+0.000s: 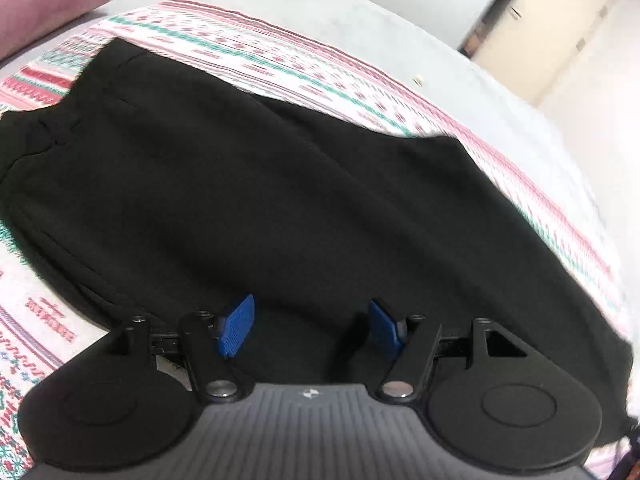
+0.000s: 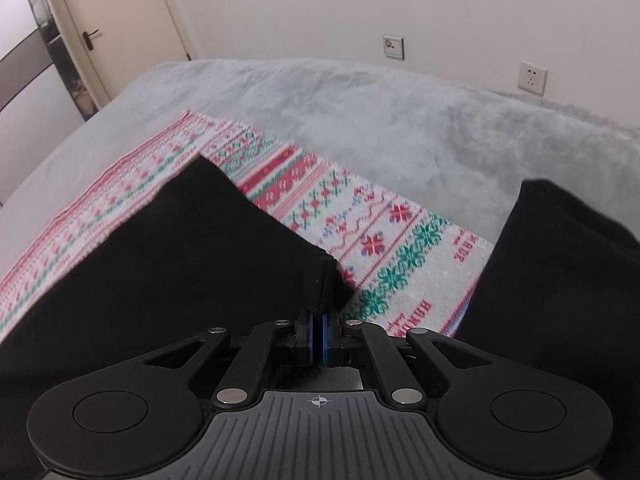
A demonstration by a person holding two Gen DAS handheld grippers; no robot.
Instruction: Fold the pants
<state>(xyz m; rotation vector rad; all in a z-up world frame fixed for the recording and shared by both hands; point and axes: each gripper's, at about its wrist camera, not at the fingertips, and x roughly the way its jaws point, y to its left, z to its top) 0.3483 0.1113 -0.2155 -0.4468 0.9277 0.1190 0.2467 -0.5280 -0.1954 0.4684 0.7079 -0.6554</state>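
The black soft cotton pants lay on a red-and-green patterned white knitted blanket over the grey plush bed. The left tool hovered released; the right tool clenched a hem corner (seemingly mid-fold), most folding apparently remaining.

Black pants; cloth white (red, green snowflake bands); grey bedspread; blue claw pads.
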